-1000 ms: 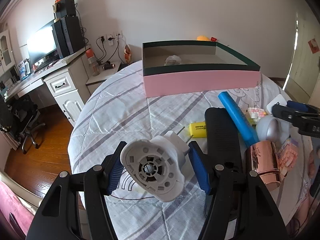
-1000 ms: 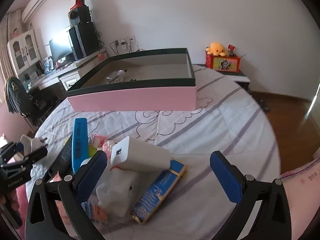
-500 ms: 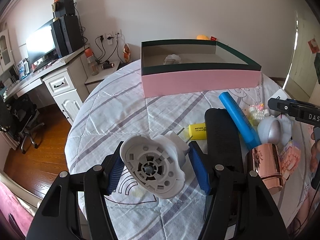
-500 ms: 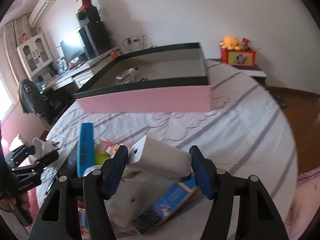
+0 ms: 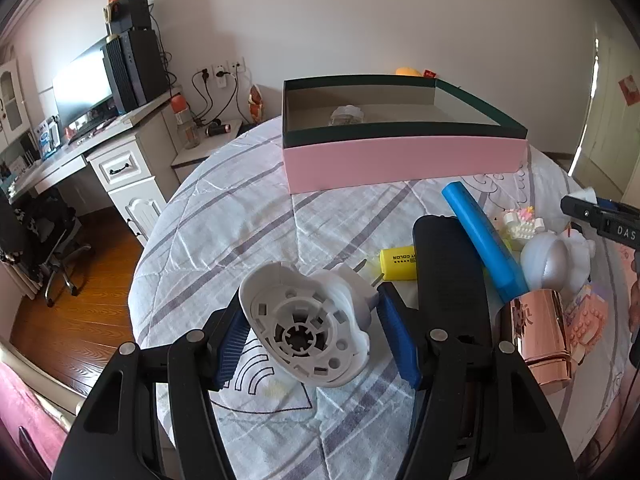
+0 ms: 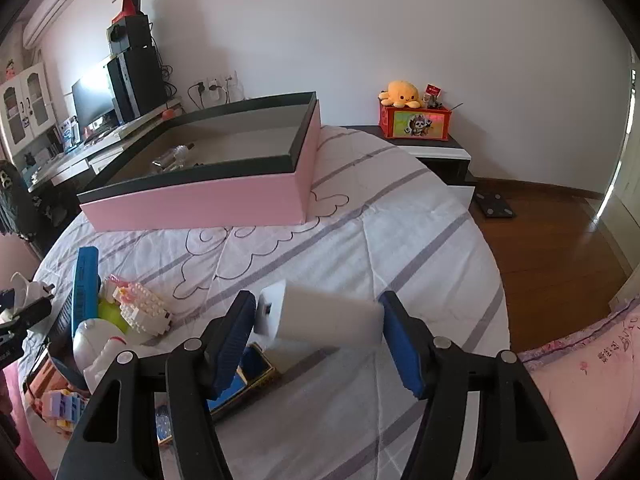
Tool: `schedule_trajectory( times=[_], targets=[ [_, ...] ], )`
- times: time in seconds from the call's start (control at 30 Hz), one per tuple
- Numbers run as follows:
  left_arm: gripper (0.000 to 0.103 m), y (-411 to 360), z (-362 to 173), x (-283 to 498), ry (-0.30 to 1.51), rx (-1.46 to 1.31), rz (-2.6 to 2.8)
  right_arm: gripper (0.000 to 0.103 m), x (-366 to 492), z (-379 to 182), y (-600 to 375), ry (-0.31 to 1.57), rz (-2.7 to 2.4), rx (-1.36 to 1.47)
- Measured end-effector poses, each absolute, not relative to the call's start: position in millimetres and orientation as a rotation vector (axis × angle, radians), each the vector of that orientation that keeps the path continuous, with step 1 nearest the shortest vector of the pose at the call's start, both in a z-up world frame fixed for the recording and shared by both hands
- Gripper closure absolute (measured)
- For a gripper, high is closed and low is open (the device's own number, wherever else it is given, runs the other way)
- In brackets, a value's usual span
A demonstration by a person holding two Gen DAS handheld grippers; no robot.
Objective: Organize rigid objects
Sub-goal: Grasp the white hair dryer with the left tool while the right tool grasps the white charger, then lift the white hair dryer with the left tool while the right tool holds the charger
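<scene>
Left wrist view: your left gripper [image 5: 316, 340] pinched the white plug housing [image 5: 308, 332]; your right gripper [image 6: 320, 340] pinched the white block [image 6: 320, 316]. The pink box [image 6: 200, 204] held one clear item; most clutter remained outside.

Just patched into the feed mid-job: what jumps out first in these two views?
Each claw is full: the left claw grips a white plastic plug-in device, and the right claw holds a white rectangular block above the table. Behind them sits the big pink box, nearly empty, with the remaining clutter around the blue tube.
</scene>
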State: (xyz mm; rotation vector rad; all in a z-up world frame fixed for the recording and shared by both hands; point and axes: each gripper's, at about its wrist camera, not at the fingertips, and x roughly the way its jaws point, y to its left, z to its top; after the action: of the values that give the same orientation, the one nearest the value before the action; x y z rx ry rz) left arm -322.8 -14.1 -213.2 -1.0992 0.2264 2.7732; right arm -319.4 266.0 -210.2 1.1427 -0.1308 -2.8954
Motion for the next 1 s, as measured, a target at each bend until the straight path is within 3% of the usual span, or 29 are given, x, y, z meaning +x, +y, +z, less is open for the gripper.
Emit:
schedule_trajectory(
  times=[0.57,0.63,0.67,0.83,0.93,1.0],
  targets=[
    [0.04,-14,-202,-320,0.212,-1.057,2.785,0.046,-311,-211,267,-0.158,-2.856,1.142],
    [0.052,-15,-195,-318,0.21,-1.027,2.793,0.046,-308,-206,264,-0.147,-2.855,1.124],
    [0.068,-15,-191,-317,0.203,-1.015,2.793,0.046,-307,-202,262,-0.142,-2.859,1.104],
    [0.068,-15,-185,-319,0.184,-1.004,2.787,0.046,-302,-180,249,-0.099,-2.848,1.029],
    [0.051,-23,-189,-317,0.132,-1.001,2.819,0.046,-301,-176,243,-0.084,-2.838,1.015],
    [0.025,-31,-192,-315,0.074,-0.998,2.81,0.046,-301,-179,243,-0.087,-2.832,1.027]
  ],
)
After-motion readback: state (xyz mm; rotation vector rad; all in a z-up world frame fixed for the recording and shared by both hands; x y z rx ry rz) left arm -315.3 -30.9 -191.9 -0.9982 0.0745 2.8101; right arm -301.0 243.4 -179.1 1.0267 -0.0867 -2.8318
